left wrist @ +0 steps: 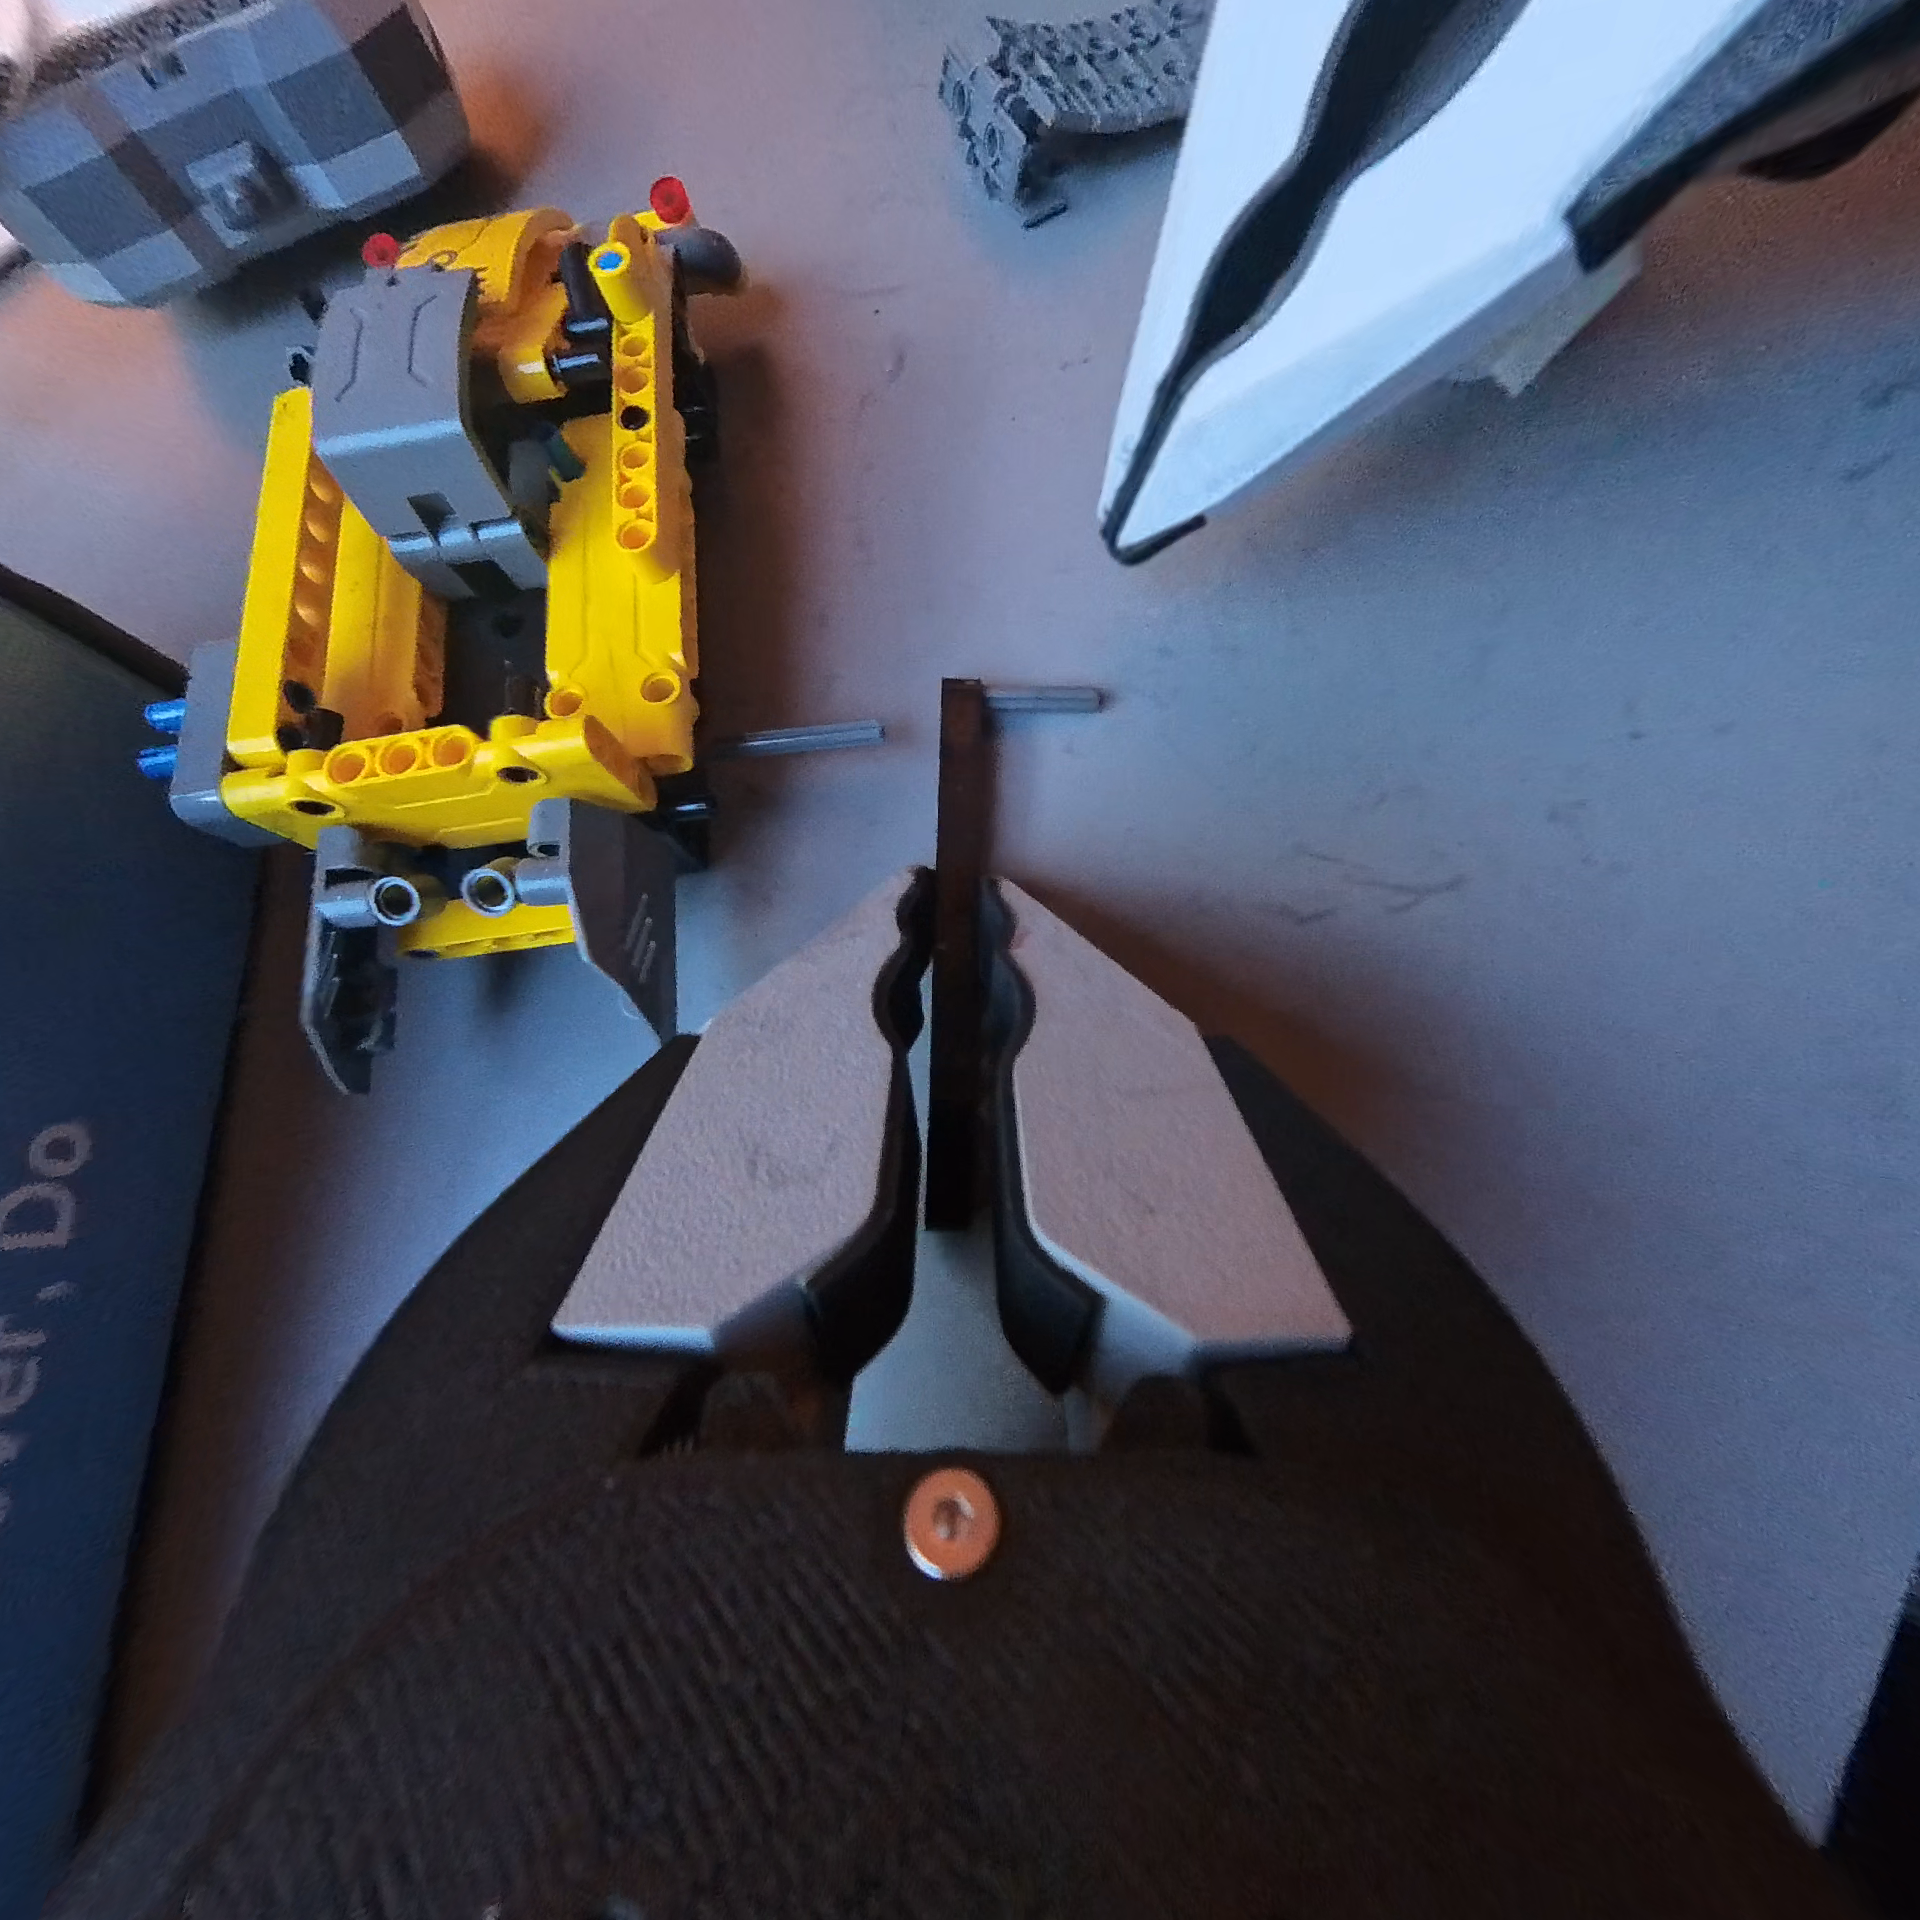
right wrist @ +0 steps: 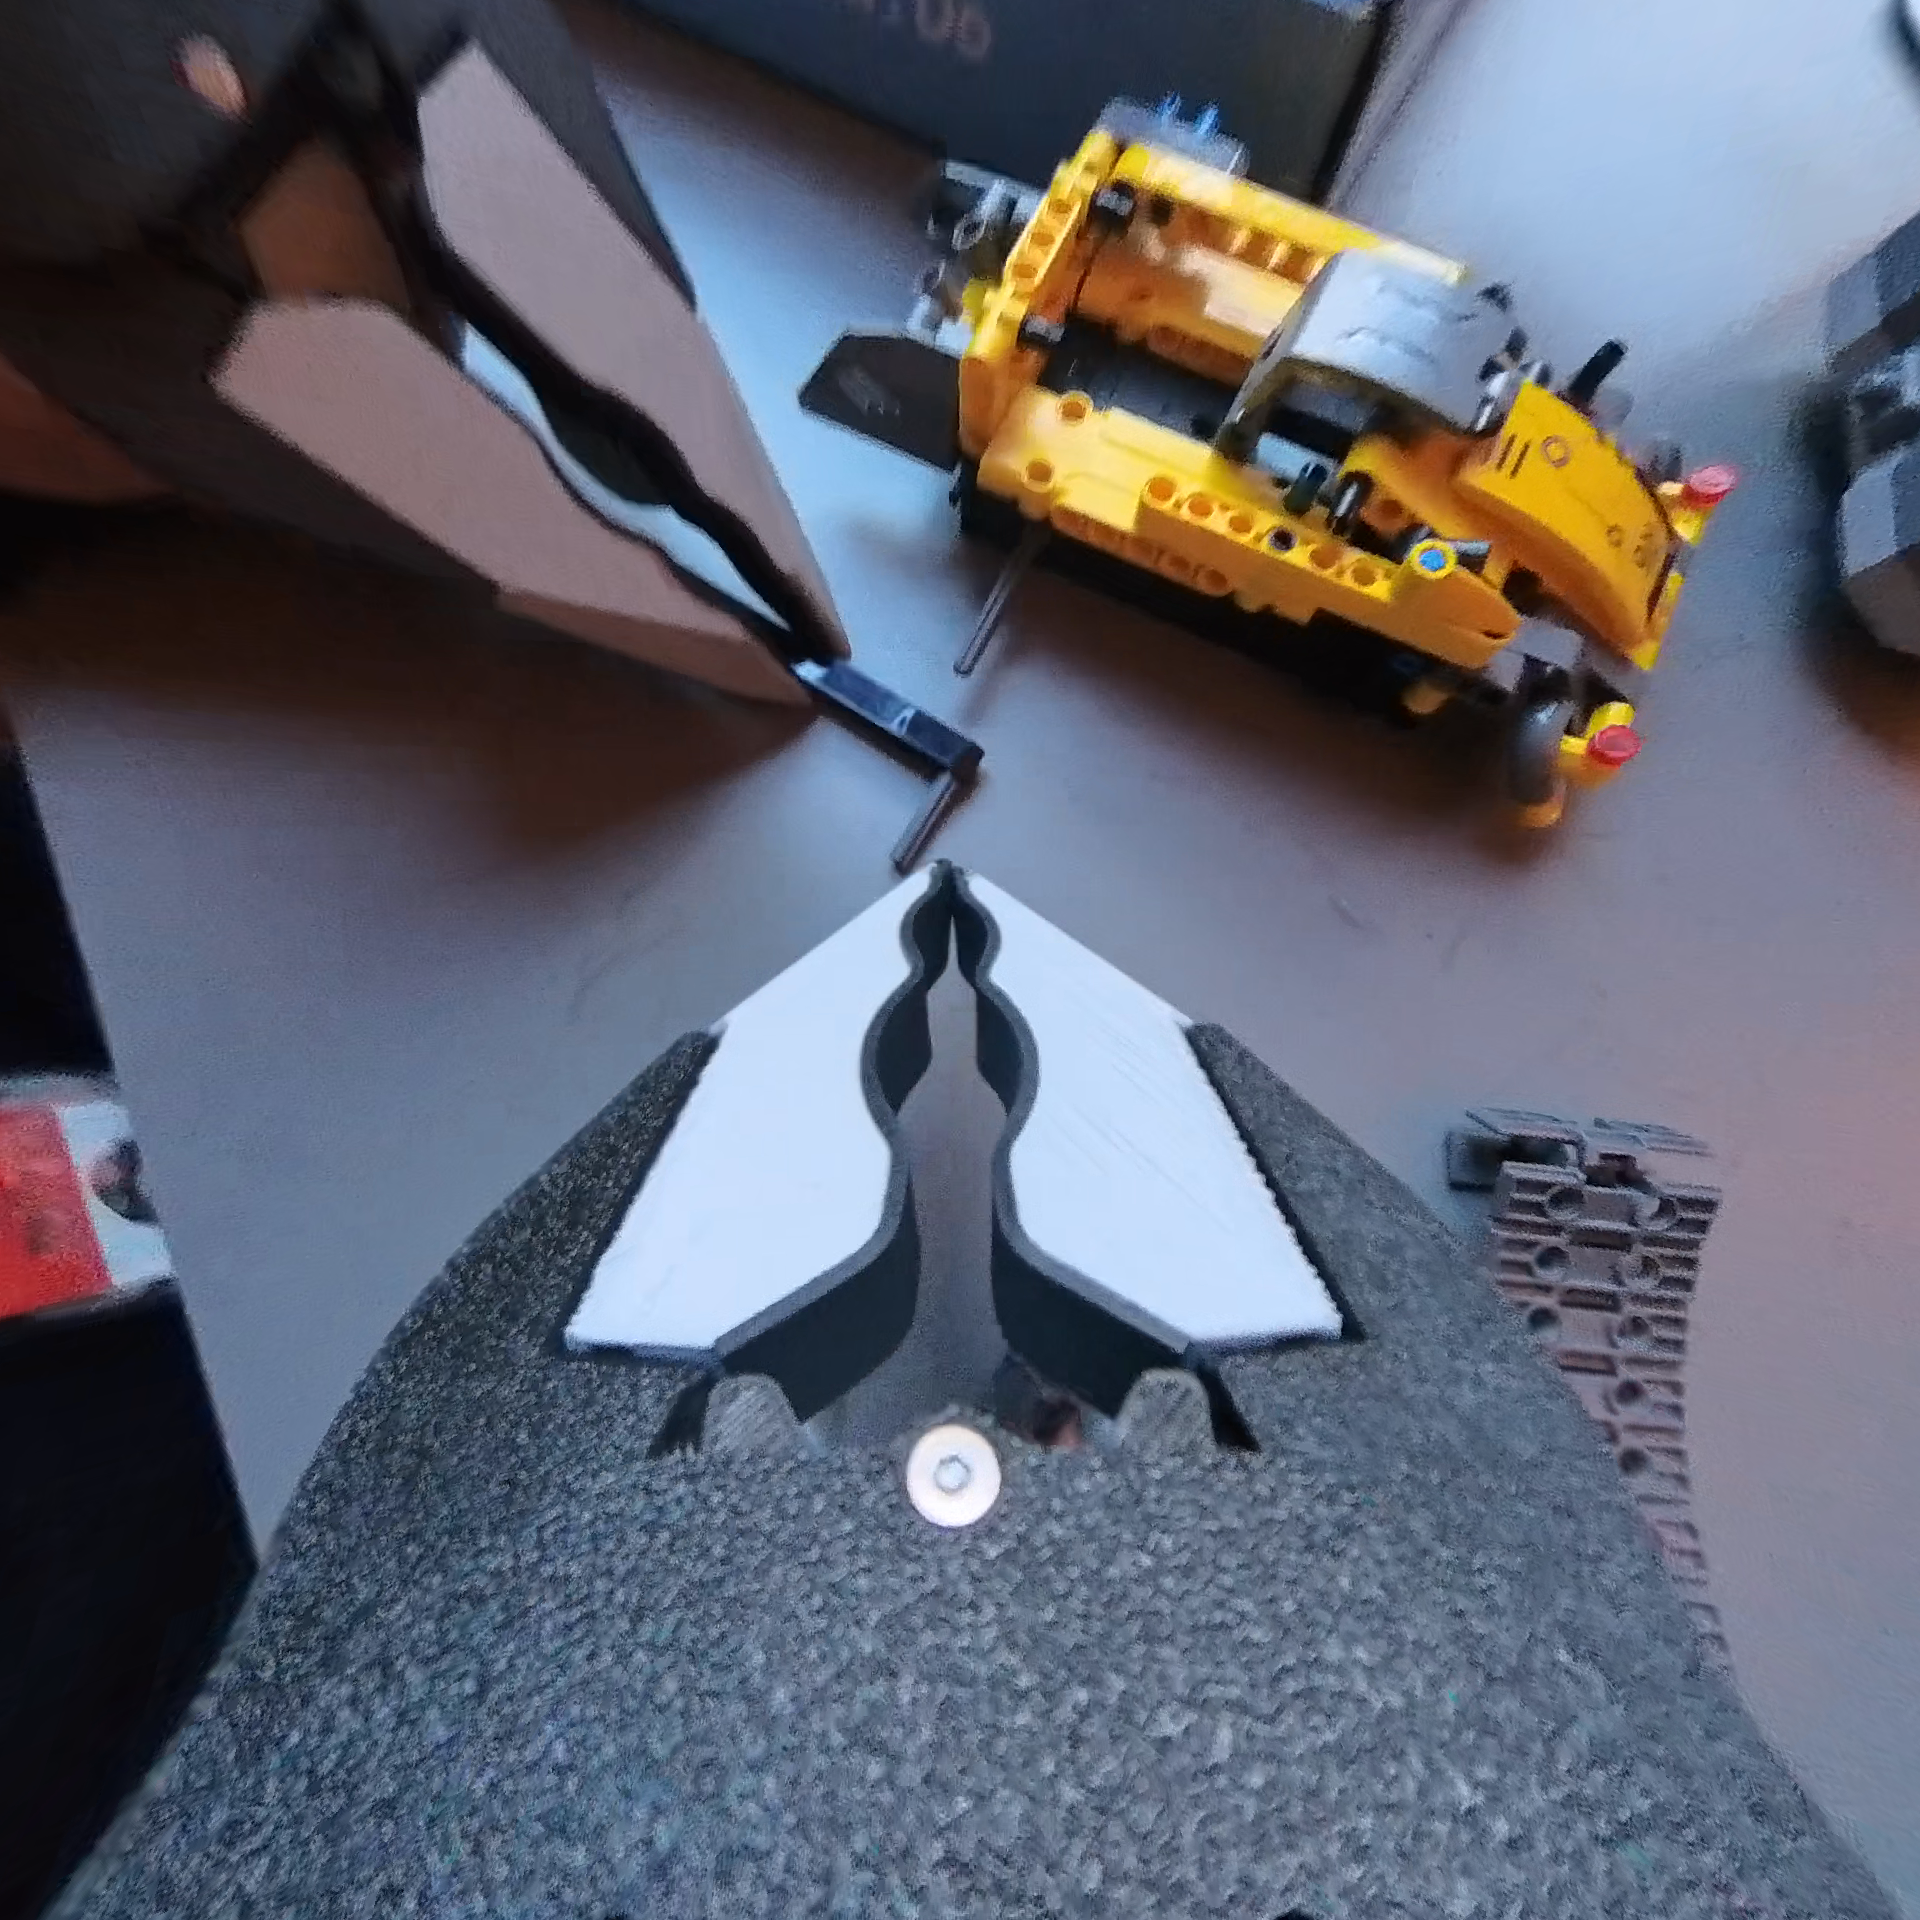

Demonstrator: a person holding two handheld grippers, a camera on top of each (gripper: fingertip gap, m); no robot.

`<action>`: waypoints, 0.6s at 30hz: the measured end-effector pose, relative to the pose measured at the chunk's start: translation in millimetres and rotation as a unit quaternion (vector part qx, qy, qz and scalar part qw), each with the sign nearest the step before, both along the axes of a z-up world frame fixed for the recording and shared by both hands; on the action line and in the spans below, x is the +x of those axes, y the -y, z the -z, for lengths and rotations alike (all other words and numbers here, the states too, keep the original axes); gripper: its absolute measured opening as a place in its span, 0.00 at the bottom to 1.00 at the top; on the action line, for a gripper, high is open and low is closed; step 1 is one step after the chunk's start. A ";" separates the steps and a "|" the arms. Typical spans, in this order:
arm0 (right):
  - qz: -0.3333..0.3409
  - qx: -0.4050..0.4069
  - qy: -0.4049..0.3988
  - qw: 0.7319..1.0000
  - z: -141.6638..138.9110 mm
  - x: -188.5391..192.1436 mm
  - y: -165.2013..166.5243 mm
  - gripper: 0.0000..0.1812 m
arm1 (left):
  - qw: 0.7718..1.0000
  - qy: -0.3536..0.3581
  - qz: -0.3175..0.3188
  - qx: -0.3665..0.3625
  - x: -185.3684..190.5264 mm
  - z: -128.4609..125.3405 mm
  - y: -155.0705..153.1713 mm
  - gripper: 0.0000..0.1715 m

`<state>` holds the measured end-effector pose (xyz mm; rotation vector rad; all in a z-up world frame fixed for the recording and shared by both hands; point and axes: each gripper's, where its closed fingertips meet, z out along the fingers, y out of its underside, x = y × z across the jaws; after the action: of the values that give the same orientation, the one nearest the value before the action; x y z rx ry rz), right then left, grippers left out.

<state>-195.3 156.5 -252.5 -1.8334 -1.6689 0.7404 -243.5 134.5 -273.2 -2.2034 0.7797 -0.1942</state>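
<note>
At the far left of the left wrist view a dark box point(left wrist: 94, 1143) with pale lettering is seen lying on the grey worktop point(left wrist: 1455, 935), and a grey checkered block point(left wrist: 208, 135) is set at the top left corner. Just beside the box a yellow brick-built vehicle point(left wrist: 468, 623) is stood on the worktop — a grey cab is mounted on it, red studs are fitted at its far end and blue pins at its near left side. A thin grey axle point(left wrist: 800, 736) is seen sticking out of its right flank.

At the centre, a dark flat beam point(left wrist: 956, 935) is clamped between the fingers of the left gripper point(left wrist: 956, 894); it is held pointing away from the camera, and a short grey axle point(left wrist: 1044, 700) is carried crosswise at its far tip, near but apart from the vehicle's axle.

Further right, the right gripper point(right wrist: 948, 883) is seen with its fingers pressed together at the tips — nothing is held between them. In its own view its tips are poised just beside the short axle's free end; whether they touch cannot be told. A pile of grey track links point(right wrist: 1600, 1278) is laid at the right.
</note>
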 end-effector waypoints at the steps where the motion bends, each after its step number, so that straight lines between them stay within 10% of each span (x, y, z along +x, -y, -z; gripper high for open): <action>1: 0.005 -0.005 -0.001 1.000 -0.7 -1.3 1.0 0.00 | 1.000 -0.012 0.003 0.025 0.9 -4.2 0.0 0.04; 13: 0.001 0.024 -0.131 0.991 -54.2 4.7 23.6 0.10 | 0.905 -0.165 0.055 0.389 22.9 -95.6 16.4 0.03; 18: -0.008 0.032 -0.177 0.984 -68.8 9.7 32.0 0.10 | 0.883 -0.185 0.065 0.426 30.0 -103.3 22.5 0.03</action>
<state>-185.6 124.6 -183.7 -1.5399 -1.4588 0.9461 -213.5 112.0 -169.9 -1.3501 0.9786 0.4499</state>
